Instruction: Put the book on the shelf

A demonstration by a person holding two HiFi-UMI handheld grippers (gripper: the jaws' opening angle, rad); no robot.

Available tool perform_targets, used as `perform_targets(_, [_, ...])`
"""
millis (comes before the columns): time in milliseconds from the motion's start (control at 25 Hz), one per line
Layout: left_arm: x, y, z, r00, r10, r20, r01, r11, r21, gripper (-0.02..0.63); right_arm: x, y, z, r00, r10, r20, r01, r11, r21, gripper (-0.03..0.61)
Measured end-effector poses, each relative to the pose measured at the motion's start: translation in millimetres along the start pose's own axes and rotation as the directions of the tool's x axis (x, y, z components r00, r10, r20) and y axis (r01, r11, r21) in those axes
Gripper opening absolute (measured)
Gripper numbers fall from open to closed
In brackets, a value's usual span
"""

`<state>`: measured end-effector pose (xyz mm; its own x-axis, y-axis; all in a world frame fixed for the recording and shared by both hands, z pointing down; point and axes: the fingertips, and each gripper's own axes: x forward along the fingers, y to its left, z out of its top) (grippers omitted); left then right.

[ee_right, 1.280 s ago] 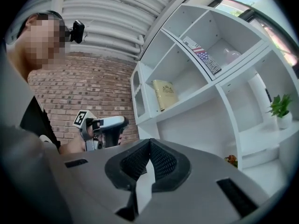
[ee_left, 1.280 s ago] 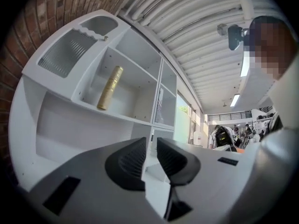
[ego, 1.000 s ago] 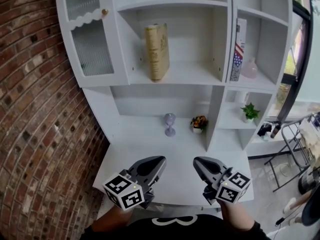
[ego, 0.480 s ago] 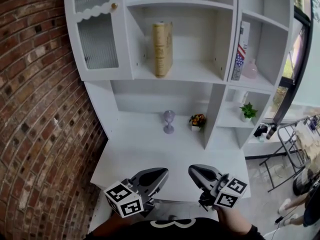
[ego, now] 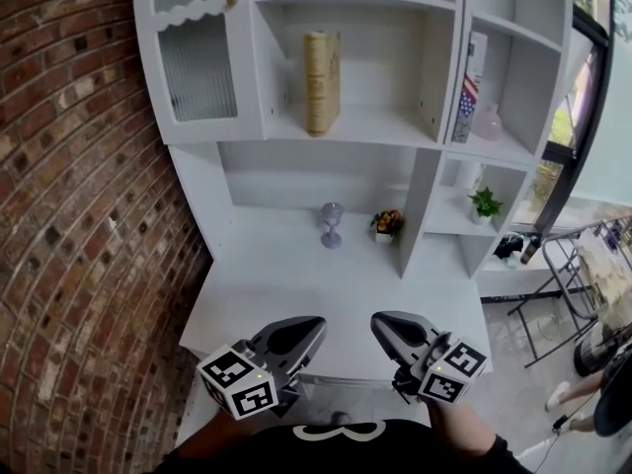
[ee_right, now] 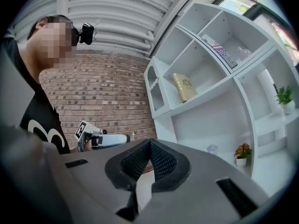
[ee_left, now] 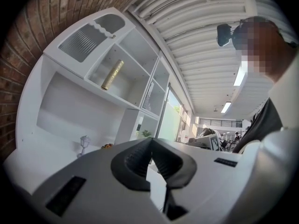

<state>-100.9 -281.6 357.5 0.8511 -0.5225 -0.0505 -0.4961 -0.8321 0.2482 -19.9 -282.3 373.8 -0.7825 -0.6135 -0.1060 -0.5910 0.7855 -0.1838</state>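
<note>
A tan book [ego: 321,82] stands upright on the middle shelf of the white shelf unit [ego: 355,126]; it also shows as the tan book [ee_left: 112,74] and the tan book [ee_right: 184,87] in the gripper views. My left gripper [ego: 314,326] and right gripper [ego: 379,322] hover side by side over the front edge of the white desk [ego: 336,294], far below the book. Both are shut and hold nothing. In the left gripper view the left gripper [ee_left: 150,143] has its jaws together, and the right gripper [ee_right: 150,143] looks the same.
A purple goblet [ego: 332,225] and a small flower pot [ego: 386,224] stand at the back of the desk. A flag-patterned book [ego: 471,87], a pink bottle [ego: 487,121] and a green plant [ego: 484,205] occupy the right compartments. A brick wall [ego: 79,215] runs along the left.
The view has drawn back a little from the shelf unit, and both grippers have sunk slightly toward the front of the desk. The book has not moved.
</note>
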Motion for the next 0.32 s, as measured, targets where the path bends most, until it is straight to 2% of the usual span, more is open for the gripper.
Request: perform_targets(320, [-17.3, -7.2, -2.5, 1.0, 0.009, -0.009, -0.009, 1.0, -0.004, 0.003, -3.9, 19.2, -1.4, 1.0, -0.009, -0.009, 0.009, 0.999, -0.036, 0.009])
